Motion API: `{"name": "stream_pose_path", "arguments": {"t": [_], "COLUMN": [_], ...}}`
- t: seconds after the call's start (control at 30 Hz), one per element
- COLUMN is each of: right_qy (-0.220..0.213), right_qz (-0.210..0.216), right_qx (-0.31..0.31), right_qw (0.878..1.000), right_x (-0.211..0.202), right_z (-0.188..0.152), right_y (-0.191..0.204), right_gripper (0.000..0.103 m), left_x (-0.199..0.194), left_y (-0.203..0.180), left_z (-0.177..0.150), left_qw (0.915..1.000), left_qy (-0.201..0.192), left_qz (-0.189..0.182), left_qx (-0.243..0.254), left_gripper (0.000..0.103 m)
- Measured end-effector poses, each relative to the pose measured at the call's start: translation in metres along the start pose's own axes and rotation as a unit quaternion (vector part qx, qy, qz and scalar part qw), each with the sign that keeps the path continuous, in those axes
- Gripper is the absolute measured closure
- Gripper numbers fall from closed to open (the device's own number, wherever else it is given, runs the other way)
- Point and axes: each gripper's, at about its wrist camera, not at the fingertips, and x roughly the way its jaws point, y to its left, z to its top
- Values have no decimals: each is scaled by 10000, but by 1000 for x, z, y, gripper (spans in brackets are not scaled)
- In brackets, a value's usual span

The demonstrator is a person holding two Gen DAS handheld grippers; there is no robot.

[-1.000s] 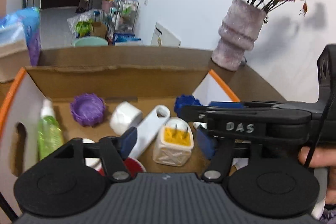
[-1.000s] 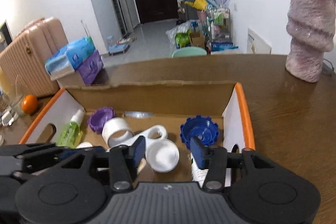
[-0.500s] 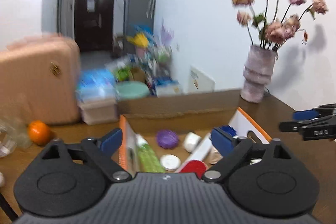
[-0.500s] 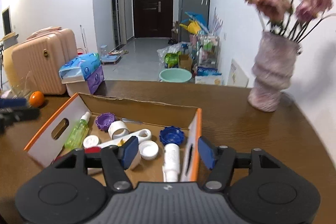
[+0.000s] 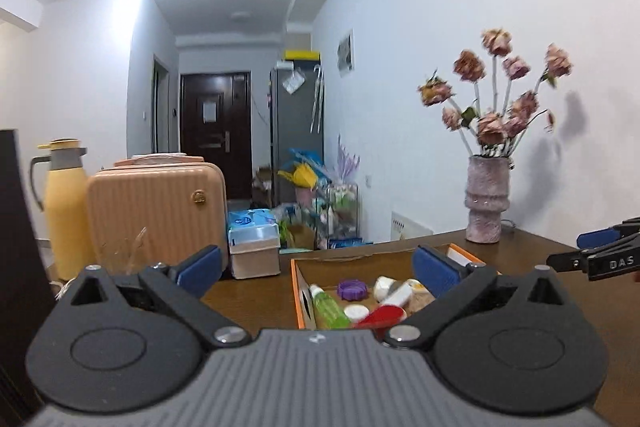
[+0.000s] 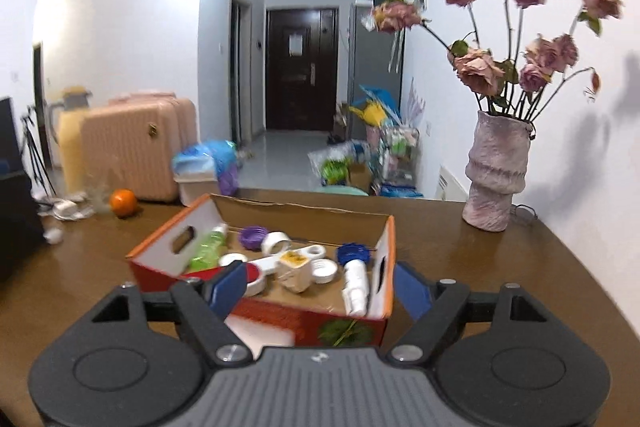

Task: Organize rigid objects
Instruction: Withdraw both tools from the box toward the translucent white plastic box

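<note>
Hovering before the box [image 6: 280,311], both grippers gape wide and hold nothing: the left gripper [image 5: 316,269] beside its left end, the right gripper [image 6: 318,287] at its near wall. Bottles and caps lie inside.

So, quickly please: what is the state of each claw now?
Left claw: open, holding nothing.
Right claw: open, holding nothing.
</note>
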Motion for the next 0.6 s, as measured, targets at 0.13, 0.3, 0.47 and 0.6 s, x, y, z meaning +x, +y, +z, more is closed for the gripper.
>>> {"name": "stream_pose_path", "arguments": {"t": [0.13, 0.3, 0.47, 0.6], "right_qy": [-216, -578, -764, -773], "right_qz": [-195, -337, -364, -364], "right_qx": [-27, -52, 177, 477], "right_qw": [9996, 9977, 9963, 9952], "right_x": [-38, -89, -134, -164], "right_z": [-41, -76, -107, -126], "right_y": [16, 36, 46, 49], "right_gripper": [24, 24, 23, 23], "left_x": [-50, -94, -119, -142], "left_y": [-2, -4, -4, -4], "left_z": [-29, -54, -62, -63], "left_qw": [9999, 9994, 9989, 9991], "left_qy": [-72, -2, 107, 71], "left_qz": [101, 332, 447, 422], "left_qx": [-45, 12, 57, -67], "left_gripper": [0, 0, 0, 0]}}
